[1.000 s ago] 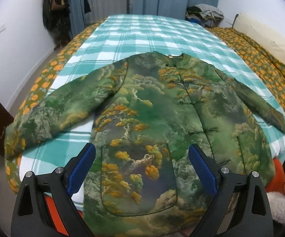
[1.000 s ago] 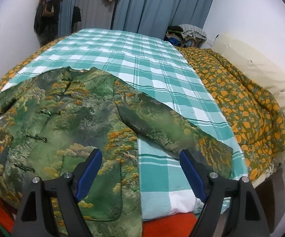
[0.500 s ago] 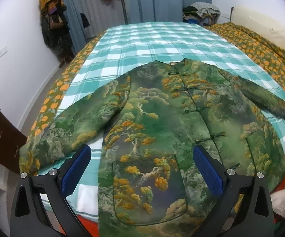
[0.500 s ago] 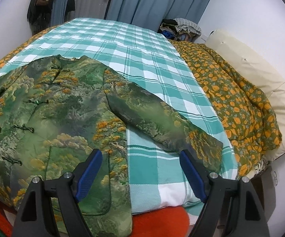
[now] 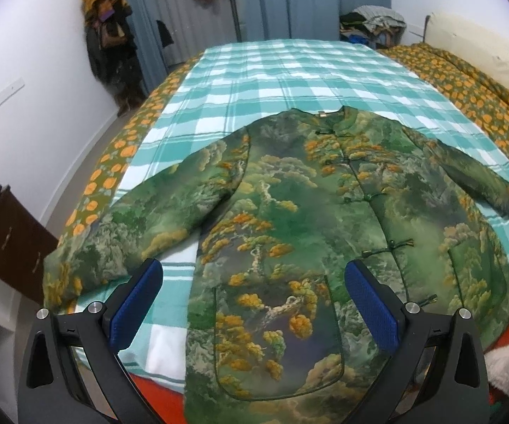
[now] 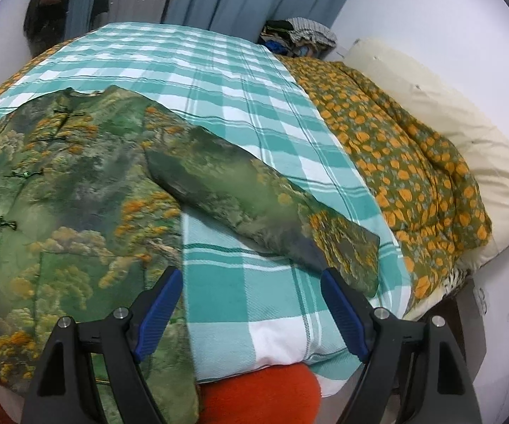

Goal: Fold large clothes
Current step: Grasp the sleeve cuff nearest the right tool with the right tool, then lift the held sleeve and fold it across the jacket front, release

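Note:
A green jacket (image 5: 289,212) printed with trees and orange foliage lies flat, front up, on the teal checked blanket (image 5: 289,70); its sleeves spread to both sides. My left gripper (image 5: 254,304) hangs open above the jacket's lower left front, nothing between its blue pads. In the right wrist view the jacket's body (image 6: 60,194) fills the left and its right sleeve (image 6: 261,208) runs out towards the bed's corner. My right gripper (image 6: 252,307) is open over bare blanket (image 6: 254,113) between hem and cuff; its right pad lies close to the cuff.
An orange-flowered quilt (image 6: 406,162) and a cream pillow (image 6: 466,134) lie along the right side. A red cover (image 6: 258,392) shows below the bed's near edge. Clothes pile (image 5: 374,24) and blue curtains (image 5: 289,0) stand beyond the bed; a dark cabinet (image 5: 7,240) is at left.
The right gripper has dropped and shifted towards the jacket's right sleeve cuff. The left view has tilted slightly, showing more of the left sleeve. Both grippers stay open.

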